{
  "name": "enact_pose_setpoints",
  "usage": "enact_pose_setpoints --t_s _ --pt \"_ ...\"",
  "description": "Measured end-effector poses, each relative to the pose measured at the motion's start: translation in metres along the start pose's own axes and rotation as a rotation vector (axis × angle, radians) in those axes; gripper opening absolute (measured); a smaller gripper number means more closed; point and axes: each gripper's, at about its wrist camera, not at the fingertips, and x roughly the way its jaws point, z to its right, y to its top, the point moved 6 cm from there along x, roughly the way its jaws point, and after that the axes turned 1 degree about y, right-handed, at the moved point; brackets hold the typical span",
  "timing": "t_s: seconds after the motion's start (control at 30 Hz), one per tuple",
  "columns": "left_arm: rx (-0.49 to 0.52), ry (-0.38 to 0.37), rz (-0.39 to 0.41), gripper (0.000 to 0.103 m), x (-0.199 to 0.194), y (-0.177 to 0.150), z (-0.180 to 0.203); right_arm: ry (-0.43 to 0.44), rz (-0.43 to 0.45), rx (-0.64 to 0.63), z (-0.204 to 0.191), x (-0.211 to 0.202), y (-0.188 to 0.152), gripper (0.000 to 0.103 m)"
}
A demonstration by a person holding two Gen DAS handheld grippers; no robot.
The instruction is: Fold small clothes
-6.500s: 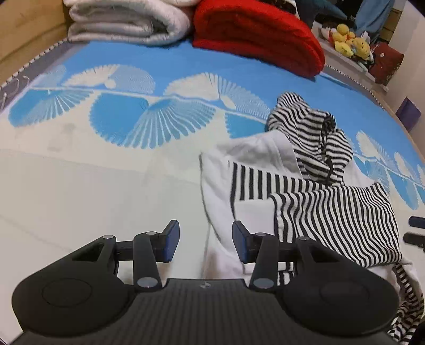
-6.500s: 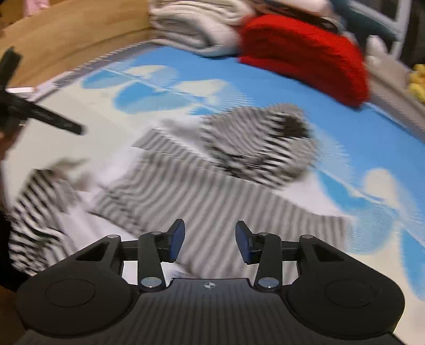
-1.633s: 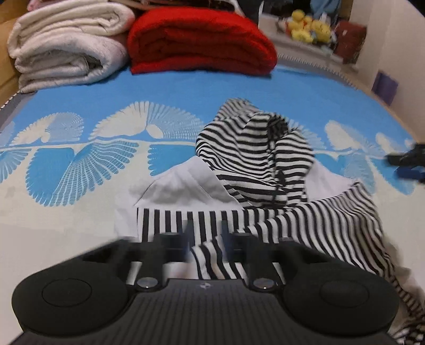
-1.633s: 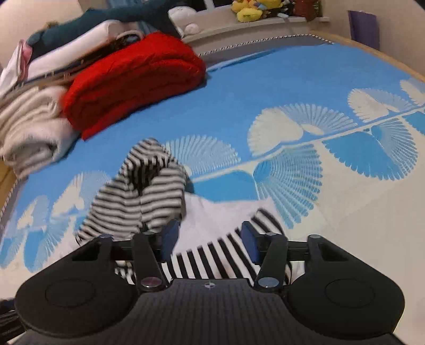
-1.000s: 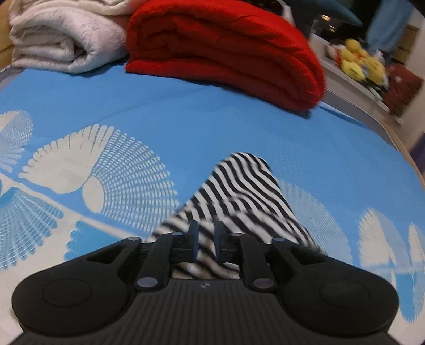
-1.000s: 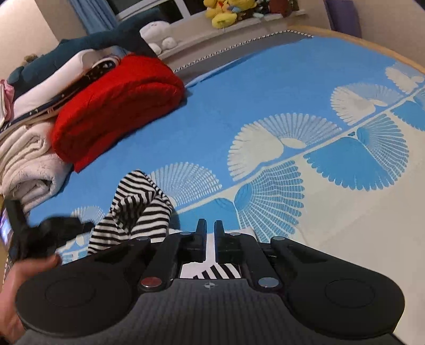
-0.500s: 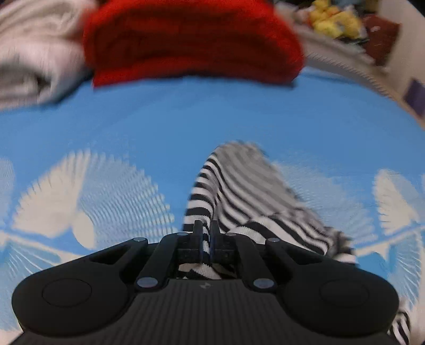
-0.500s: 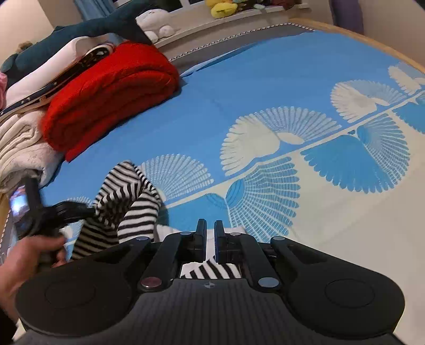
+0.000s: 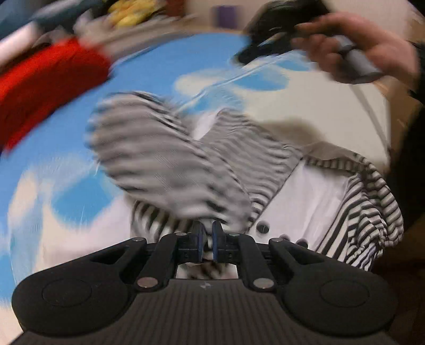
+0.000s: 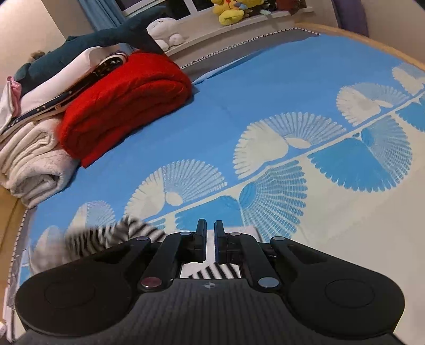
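On the bed (image 10: 279, 87), over a smooth blue and cream bedspread printed with fan-shaped shell motifs, lies one small striped garment (image 9: 170, 159), soft knit in black and white bands with plain white panels. From the left wrist camera much of it is motion-blurred: a rounded striped lobe, apparently the hood, bulges over the middle, while a white panel with three or so dark round snaps (image 9: 263, 227) and a gathered striped cuff (image 9: 372, 212) spread toward the right.

Its near edge is pinched by the left hand-held gripper (image 9: 206, 245), whose blue-padded fingers stand nearly together with striped cloth between them. Across the garment, at the top of that view, the person's right hand (image 9: 372, 50) grips the dark body of the other tool, blurred.

From the right wrist camera, the right hand-held gripper (image 10: 209, 244) has its jaws drawn narrow too, with white and striped fabric showing between and under the fingers, so it appears to clamp the garment's far edge. A blurred striped fold (image 10: 114, 236) rises to its left.

At the bed's head sit one thick red knitted blanket (image 10: 124, 103), folded into a rounded roll, and one fluffy cream blanket (image 10: 32, 164) beside it, with flat folded linens (image 10: 53, 90) stacked above. One dark teal plush shark (image 10: 106, 37), one white plush (image 10: 164, 30) and some yellow plush toys (image 10: 231, 12) rest on the ledge behind.
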Motion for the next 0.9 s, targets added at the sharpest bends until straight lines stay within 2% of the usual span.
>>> enact_pose_setpoints --t_s 0.13,0.2,0.23,0.3,0.33,0.37,0.4,0.47,0.53,0.63,0.67,0.77,0.83,0.9 --pt "-0.450 0.067 -0.021 0.028 0.001 -0.013 -0.041 0.045 -0.039 0.016 -0.009 -0.002 -0.013 0.006" --pt "-0.617 0.062 -0.048 0.031 0.008 -0.023 -0.055 0.078 -0.065 0.006 -0.022 0.001 -0.023 0.016" --pt "-0.667 0.057 -0.068 0.032 0.013 -0.027 -0.060 0.092 -0.076 -0.009 -0.030 0.003 -0.028 0.018" --pt "-0.739 0.083 -0.089 0.032 0.019 -0.034 -0.071 0.132 -0.109 -0.062 -0.052 0.009 -0.043 0.028" --pt "-0.775 0.082 -0.080 0.033 0.018 -0.036 -0.073 0.150 -0.126 -0.080 -0.061 0.012 -0.049 0.029" --pt "-0.816 0.070 -0.060 0.042 0.019 -0.031 -0.074 0.172 -0.147 -0.096 -0.070 0.016 -0.056 0.031" --pt "-0.848 0.049 -0.033 0.057 0.018 -0.028 -0.077 0.197 -0.174 -0.109 -0.081 0.020 -0.064 0.034" --pt "-0.858 0.041 0.018 0.074 0.020 -0.015 -0.077 0.226 -0.212 -0.123 -0.095 0.026 -0.076 0.037" --pt "-0.850 0.067 0.063 0.076 0.017 0.000 -0.081 0.242 -0.236 -0.147 -0.109 0.030 -0.083 0.039" --pt "-0.844 0.060 0.101 0.076 0.019 0.019 -0.081 0.249 -0.242 -0.180 -0.121 0.032 -0.087 0.044" --pt "-0.826 0.072 0.104 0.073 0.021 0.022 -0.080 0.248 -0.242 -0.183 -0.122 0.032 -0.087 0.045" --pt "-0.757 0.094 0.093 0.007 0.028 0.029 -0.075 0.238 -0.244 -0.183 -0.116 0.031 -0.085 0.046" --pt "-0.724 0.083 0.119 0.006 0.023 0.035 -0.067 0.235 -0.242 -0.172 -0.110 0.030 -0.082 0.046" --pt "-0.651 0.018 0.183 0.006 0.012 0.048 -0.052 0.228 -0.238 -0.158 -0.103 0.028 -0.078 0.046"
